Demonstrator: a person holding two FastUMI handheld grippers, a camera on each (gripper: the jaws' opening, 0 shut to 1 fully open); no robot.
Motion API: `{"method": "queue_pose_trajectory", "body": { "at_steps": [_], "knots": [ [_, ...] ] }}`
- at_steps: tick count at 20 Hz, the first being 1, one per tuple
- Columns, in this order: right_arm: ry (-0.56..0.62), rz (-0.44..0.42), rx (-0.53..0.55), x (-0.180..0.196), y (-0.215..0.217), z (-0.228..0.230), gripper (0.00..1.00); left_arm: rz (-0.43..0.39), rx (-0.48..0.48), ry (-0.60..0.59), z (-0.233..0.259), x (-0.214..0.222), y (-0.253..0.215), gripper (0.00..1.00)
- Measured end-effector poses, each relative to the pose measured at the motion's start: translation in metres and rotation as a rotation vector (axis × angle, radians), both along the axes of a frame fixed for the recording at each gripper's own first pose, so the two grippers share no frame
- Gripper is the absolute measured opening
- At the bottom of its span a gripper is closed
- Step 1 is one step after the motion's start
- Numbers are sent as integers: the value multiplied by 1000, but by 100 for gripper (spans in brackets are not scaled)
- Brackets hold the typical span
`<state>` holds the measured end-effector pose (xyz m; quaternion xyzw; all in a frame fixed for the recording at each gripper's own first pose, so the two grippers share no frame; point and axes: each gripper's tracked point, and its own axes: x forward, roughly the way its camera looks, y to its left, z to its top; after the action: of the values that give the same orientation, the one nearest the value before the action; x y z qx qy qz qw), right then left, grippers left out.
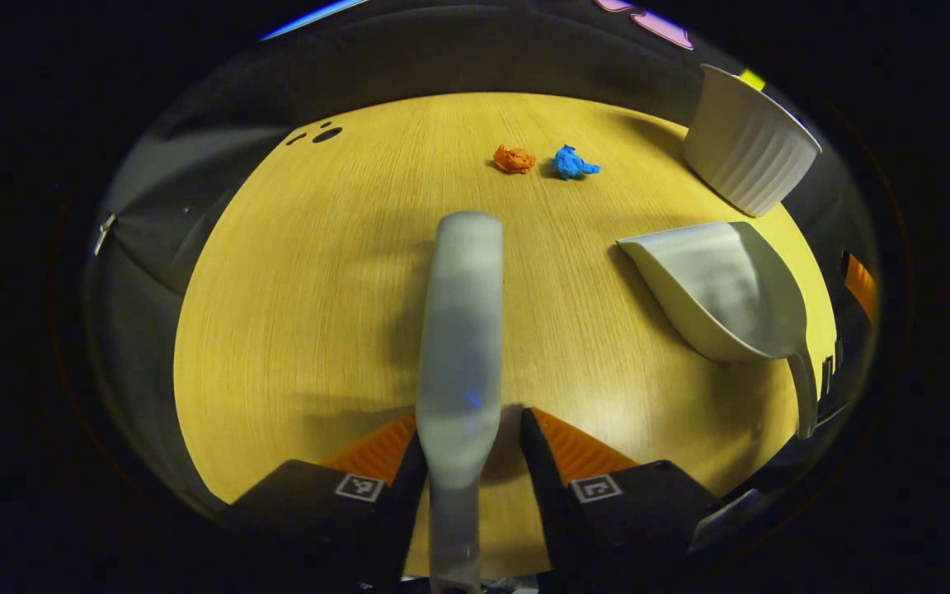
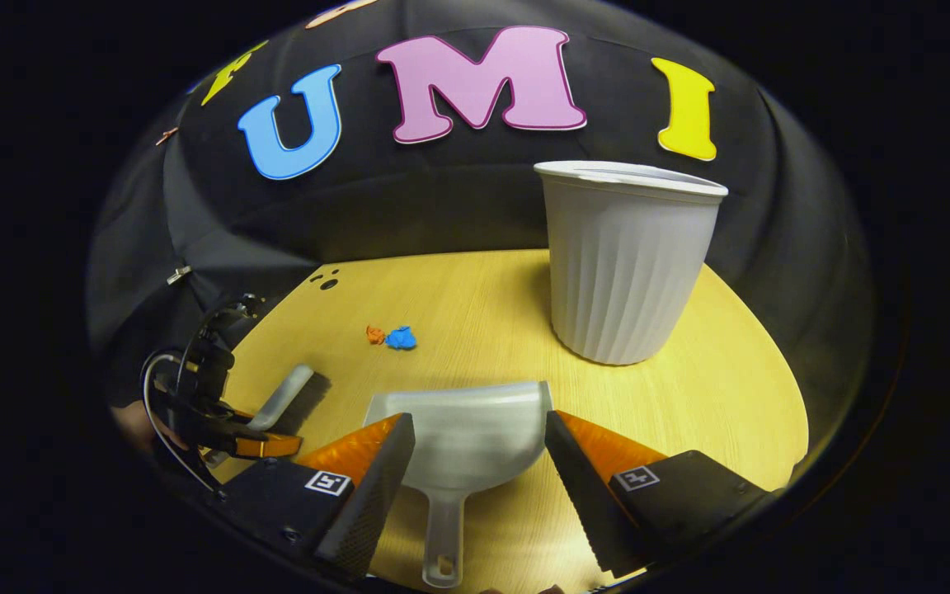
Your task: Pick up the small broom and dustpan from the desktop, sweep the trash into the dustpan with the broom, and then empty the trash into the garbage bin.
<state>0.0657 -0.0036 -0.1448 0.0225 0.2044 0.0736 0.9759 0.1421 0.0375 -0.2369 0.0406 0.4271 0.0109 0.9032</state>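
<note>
The small pale broom point(image 1: 458, 330) lies lengthwise on the wooden desktop point(image 1: 302, 313). My left gripper point(image 1: 472, 419) is open, its fingers on either side of the broom's handle with a gap on the right side. The pale dustpan point(image 2: 467, 437) lies flat on the desktop with its handle point(image 2: 442, 528) pointing toward me. My right gripper point(image 2: 479, 419) is wide open around it, and neither finger touches it. An orange paper scrap point(image 1: 514, 158) and a blue scrap point(image 1: 572, 162) lie side by side farther out. In the right gripper view the left gripper point(image 2: 228, 437) is at the far left beside the broom point(image 2: 285, 392).
A white ribbed garbage bin point(image 2: 627, 264) stands upright at the back right of the desktop, beyond the dustpan point(image 1: 722, 289). Small dark holes point(image 1: 322, 134) mark the far left of the tabletop. Black cloth walls surround the desk.
</note>
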Motion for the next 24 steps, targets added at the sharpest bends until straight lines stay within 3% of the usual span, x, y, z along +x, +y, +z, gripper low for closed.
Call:
{"method": "queue_pose_trajectory", "body": {
  "at_steps": [1,2,8,14,19,24],
  "knots": [
    [-2,10,-8,-1,4,1,99,31,-7,-17,1,1,3,61],
    [0,20,-17,-2,6,0,99,55,-20,-30,0,1,3,44],
    [16,67,-28,-11,20,-1,99,86,-21,-94,2,1,4,28],
    [45,81,-44,-19,24,-5,99,162,-89,-160,10,-15,8,25],
    [109,61,-45,-24,21,-28,99,174,-142,-253,35,-39,12,25],
    [217,31,-45,-27,13,-59,100,194,-120,-289,46,-66,22,27]
  ]
}}
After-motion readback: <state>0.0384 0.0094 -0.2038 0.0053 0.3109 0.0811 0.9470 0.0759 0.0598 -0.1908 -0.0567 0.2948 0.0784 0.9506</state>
